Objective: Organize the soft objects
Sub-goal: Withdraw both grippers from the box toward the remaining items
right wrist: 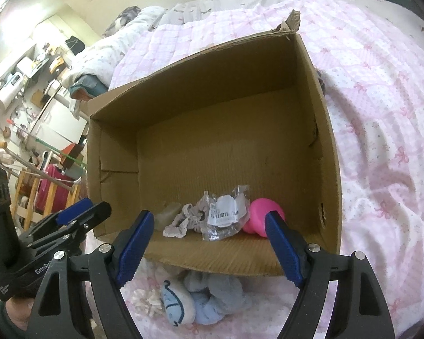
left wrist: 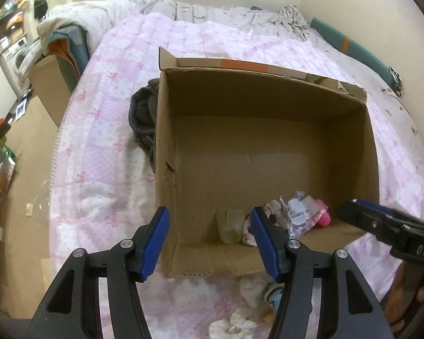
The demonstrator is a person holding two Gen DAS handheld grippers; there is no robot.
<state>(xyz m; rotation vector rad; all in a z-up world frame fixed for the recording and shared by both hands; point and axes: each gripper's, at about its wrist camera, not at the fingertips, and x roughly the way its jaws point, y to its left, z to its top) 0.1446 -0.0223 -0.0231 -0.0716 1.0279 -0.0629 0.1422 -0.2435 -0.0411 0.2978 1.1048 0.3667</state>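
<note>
1. On the pink quilt [left wrist: 104,118] sits an open cardboard box [right wrist: 322,130]; both grippers hover at its near edge — between placements, I judge.
2. Left gripper [left wrist: 209,240] and right gripper [right wrist: 206,240] are both spread wide, holding nothing.
3. Next likely calls for dropping to the blue plush [right wrist: 178,305] and cream scrunchie [right wrist: 144,299] just outside the near wall.
4. Inside, along the near wall — a lace scrunchie [right wrist: 183,220], a clear packet [right wrist: 226,214], a pink ball [right wrist: 260,214].
</note>
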